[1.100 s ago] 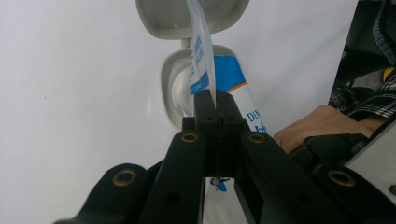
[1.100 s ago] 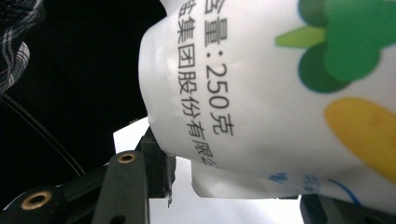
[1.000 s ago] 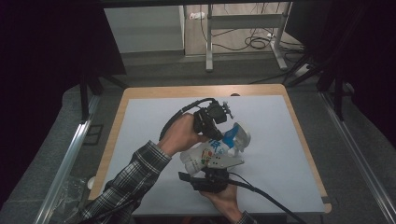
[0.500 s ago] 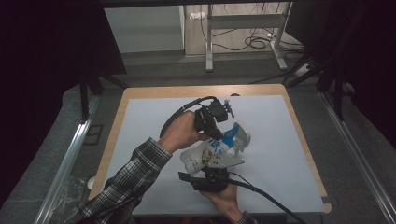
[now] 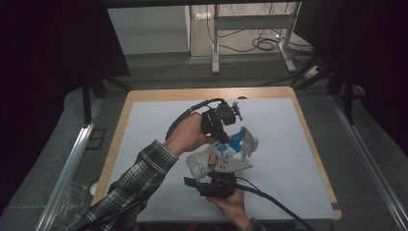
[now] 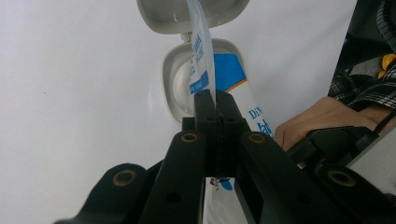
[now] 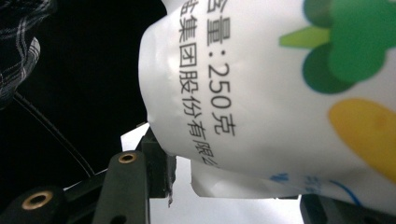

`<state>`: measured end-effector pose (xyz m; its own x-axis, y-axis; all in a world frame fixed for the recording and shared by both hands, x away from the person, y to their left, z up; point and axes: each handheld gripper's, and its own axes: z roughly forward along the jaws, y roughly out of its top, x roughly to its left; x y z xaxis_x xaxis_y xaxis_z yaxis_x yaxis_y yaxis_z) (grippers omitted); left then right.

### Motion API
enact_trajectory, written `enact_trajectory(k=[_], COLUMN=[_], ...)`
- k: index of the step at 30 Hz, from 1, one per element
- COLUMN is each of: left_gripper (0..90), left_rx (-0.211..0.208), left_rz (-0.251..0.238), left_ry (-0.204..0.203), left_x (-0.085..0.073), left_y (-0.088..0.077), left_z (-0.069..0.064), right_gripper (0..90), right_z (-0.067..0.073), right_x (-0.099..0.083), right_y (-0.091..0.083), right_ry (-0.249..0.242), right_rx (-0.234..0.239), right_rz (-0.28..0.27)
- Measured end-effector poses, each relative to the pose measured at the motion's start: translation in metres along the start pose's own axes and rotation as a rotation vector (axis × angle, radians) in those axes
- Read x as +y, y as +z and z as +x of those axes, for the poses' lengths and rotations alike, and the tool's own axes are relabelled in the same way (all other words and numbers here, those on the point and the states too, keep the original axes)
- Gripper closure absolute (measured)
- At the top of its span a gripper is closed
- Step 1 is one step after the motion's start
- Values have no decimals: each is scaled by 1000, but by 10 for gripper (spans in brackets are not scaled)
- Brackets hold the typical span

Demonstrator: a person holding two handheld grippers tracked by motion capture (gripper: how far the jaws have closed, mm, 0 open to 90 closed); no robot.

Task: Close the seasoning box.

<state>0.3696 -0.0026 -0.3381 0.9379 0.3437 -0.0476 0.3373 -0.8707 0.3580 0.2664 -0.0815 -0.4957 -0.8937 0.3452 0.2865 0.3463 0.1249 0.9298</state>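
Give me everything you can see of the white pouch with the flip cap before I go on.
The pouch is soft white plastic film with blue panels, green and yellow graphics and black printed text. It lies tilted above the table, its grey flip cap swung open. The right claw clamps its lower body, the film creasing between the jaws. The left claw is shut on a thin flat fold of film near the spout opening. I cannot tell how full it is.

The pouch [image 5: 219, 156] is white with blue panels, green and yellow shapes and black print. The tongs' jaws are black. The sleeve [image 5: 130, 187] is plaid; the worktop [image 5: 288, 159] pale grey, wood-edged.
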Motion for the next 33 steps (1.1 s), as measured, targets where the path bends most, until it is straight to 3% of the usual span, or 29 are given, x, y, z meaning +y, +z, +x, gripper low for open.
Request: enact_trajectory(k=[33], left_gripper=[900], left_rx=[4], left_rz=[31], left_ry=[6], left_x=[6], left_y=[0], left_z=[1], right_gripper=[521], right_z=[1], right_x=[2], right_y=[-3], right_ry=[3], right_rx=[11], right_rz=[-11])
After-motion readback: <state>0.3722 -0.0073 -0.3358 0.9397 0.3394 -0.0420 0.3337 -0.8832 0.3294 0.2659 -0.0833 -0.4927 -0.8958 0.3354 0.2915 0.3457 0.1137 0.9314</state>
